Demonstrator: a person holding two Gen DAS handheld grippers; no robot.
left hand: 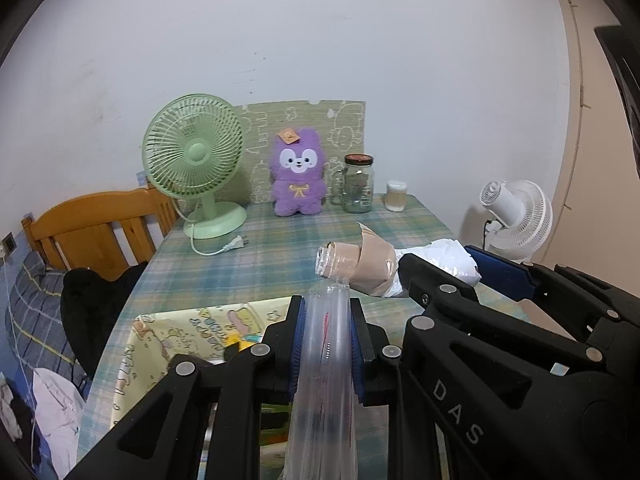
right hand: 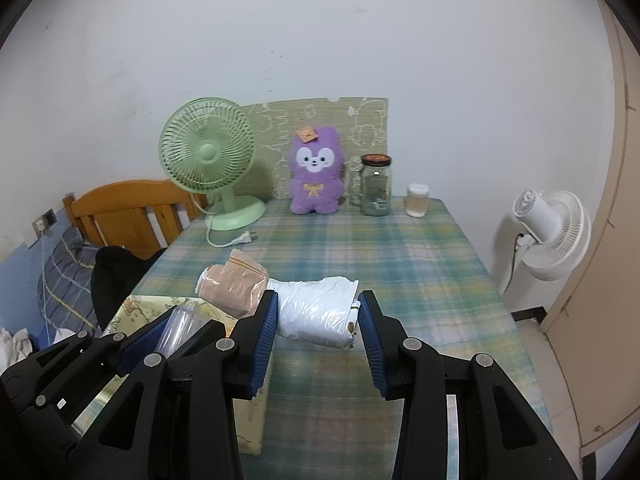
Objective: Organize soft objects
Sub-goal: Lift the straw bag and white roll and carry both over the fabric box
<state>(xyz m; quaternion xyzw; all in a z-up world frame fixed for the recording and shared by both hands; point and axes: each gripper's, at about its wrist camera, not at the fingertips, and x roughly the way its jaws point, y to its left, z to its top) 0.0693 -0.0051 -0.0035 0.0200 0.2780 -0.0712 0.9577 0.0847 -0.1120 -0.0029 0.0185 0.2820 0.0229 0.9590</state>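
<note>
My left gripper [left hand: 326, 316] is shut on a clear plastic bag [left hand: 326, 368] and holds it above a yellow cartoon-print box [left hand: 176, 336]; it also shows in the right wrist view [right hand: 176, 326]. My right gripper [right hand: 316, 316] is open, its jaws on either side of a white bagged soft bundle [right hand: 316, 312] lying on the plaid tablecloth [right hand: 360, 248]. A beige bagged bundle [right hand: 232, 284] lies touching the white one on its left. In the left wrist view the beige bundle [left hand: 360, 268] and the white bundle [left hand: 448, 258] lie just beyond the right gripper's fingers [left hand: 496, 272].
At the table's back stand a green desk fan [right hand: 208, 160] with a loose plug [right hand: 246, 237], a purple plush toy [right hand: 316, 172], a glass jar [right hand: 376, 186] and a small white-lidded container [right hand: 417, 199]. A wooden bed frame [right hand: 120, 208] is on the left, a white fan [right hand: 556, 228] on the right.
</note>
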